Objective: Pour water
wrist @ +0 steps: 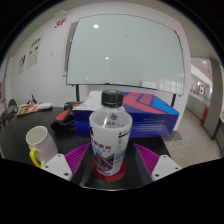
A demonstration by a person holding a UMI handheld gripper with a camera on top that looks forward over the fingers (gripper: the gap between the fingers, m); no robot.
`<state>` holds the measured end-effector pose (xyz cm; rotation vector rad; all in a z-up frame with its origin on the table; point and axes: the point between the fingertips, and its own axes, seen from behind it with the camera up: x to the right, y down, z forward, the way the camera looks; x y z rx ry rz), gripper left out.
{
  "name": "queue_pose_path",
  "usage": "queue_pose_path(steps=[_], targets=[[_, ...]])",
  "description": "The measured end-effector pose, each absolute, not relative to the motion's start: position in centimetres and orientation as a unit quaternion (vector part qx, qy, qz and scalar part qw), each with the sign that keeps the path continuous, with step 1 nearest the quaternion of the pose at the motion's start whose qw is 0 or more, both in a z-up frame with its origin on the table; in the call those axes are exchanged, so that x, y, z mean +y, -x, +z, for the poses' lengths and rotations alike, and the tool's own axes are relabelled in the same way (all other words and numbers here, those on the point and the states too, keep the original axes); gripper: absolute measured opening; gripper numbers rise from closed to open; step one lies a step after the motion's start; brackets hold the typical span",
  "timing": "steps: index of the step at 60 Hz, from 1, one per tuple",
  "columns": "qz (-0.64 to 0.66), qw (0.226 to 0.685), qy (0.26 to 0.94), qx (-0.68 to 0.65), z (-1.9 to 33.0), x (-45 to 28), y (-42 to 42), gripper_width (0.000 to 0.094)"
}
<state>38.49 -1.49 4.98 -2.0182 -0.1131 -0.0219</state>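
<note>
The water bottle (110,140) stands upright right between the gripper's (110,170) two fingers, its black cap on top and a label around its lower half. Both purple pads (76,158) seem to sit against its sides, so I'd say the gripper has closed on the bottle and is holding it, though the contact itself is hard to see. The white cup (41,145) with a yellow handle stands just beside the left finger, on the dark table (20,140), apart from the bottle.

My reading is that the grasp is made and the pour has not begun: the bottle is vertical and the cap looks shut. The next move would call for that cap to come off somehow, then carrying the bottle over the cup and tipping it slowly so the neck clears the rim.

The bottle's base is hidden by the fingers, so I cannot tell whether it rests on the table or is lifted. The water level is hard to make out. Beyond stands a blue box (140,110), and behind it a big whiteboard (125,50).
</note>
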Motion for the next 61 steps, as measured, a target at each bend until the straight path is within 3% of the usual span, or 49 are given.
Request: queue_pose_path(steps=[26,38,61], targets=[[-0.082,0.502,0.861,-0.019,14.8,-18.5,-35.8,0.0838],[-0.098,0.510,0.855,-0.006,18.4,-25.8,-33.1,0.0843],[-0.092,0.498,0.862,0.020,18.7,-30.7,-31.6,0.0846]])
